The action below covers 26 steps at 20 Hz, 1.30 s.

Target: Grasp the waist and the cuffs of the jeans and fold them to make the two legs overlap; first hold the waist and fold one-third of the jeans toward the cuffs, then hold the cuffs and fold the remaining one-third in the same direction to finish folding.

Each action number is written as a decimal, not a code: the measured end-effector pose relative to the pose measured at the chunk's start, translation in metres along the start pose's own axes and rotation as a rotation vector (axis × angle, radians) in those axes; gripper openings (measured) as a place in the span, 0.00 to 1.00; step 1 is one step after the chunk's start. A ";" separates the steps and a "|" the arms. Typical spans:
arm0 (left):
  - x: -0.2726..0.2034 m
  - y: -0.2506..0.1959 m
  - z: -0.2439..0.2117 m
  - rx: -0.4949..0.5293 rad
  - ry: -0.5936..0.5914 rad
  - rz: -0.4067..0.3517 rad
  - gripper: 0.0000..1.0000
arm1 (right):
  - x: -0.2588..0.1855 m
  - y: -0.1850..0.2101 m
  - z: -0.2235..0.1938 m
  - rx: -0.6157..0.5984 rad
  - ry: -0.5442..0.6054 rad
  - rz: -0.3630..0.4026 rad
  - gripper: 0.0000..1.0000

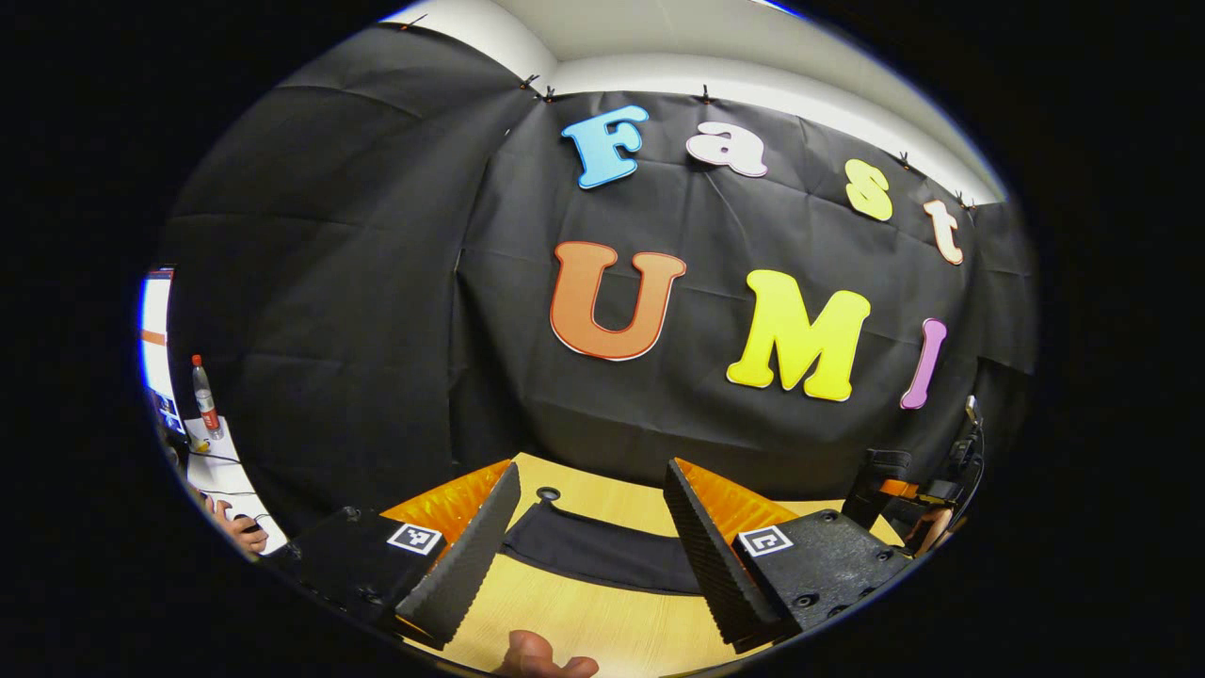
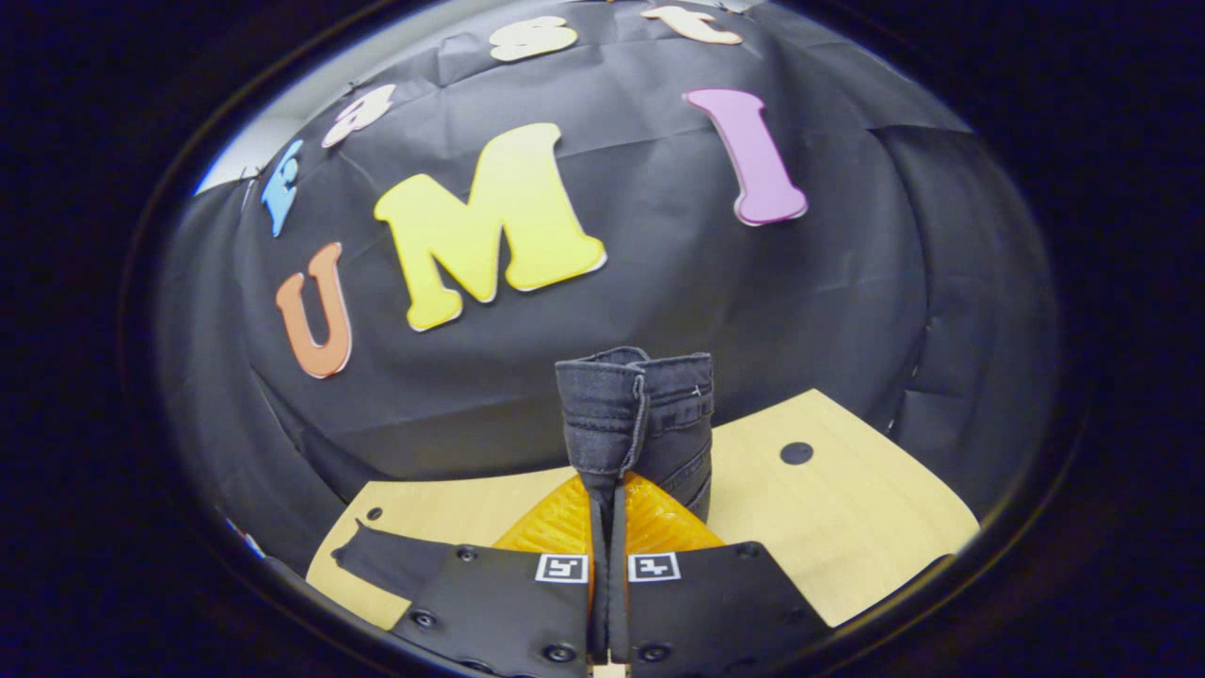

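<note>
Right gripper view: right gripper (image 2: 610, 490) fingers pinch the jeans (image 2: 640, 414) waist (rest hidden); left gripper (image 1: 591, 541) fingers spread.

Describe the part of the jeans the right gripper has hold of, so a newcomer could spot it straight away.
Start at the pale wooden table before the black cloth wall. Above it, the right gripper is shut on the jeans' waist, a dark denim band with stitched seams standing upright from its fingers. Unlike the dark cuff end lying flat, it is lifted.

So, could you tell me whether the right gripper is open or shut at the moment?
Shut: the right gripper has both fingers pressed together on the jeans, whose waistband stands up between them.
</note>
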<state>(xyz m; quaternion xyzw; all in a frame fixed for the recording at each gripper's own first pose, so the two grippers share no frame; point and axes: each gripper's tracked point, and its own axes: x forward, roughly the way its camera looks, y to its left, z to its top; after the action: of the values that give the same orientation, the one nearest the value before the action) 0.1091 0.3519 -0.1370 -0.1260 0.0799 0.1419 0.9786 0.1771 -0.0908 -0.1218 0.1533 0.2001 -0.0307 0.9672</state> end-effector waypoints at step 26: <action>-0.010 -0.005 0.019 0.071 -0.061 -0.063 0.99 | 0.056 0.171 -0.258 -0.245 0.339 0.157 0.01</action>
<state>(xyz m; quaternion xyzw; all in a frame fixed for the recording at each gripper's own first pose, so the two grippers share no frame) 0.1035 0.3500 -0.1155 -0.0894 0.0507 0.1119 0.9884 0.1520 0.1521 -0.3211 0.0528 0.3495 0.0953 0.9306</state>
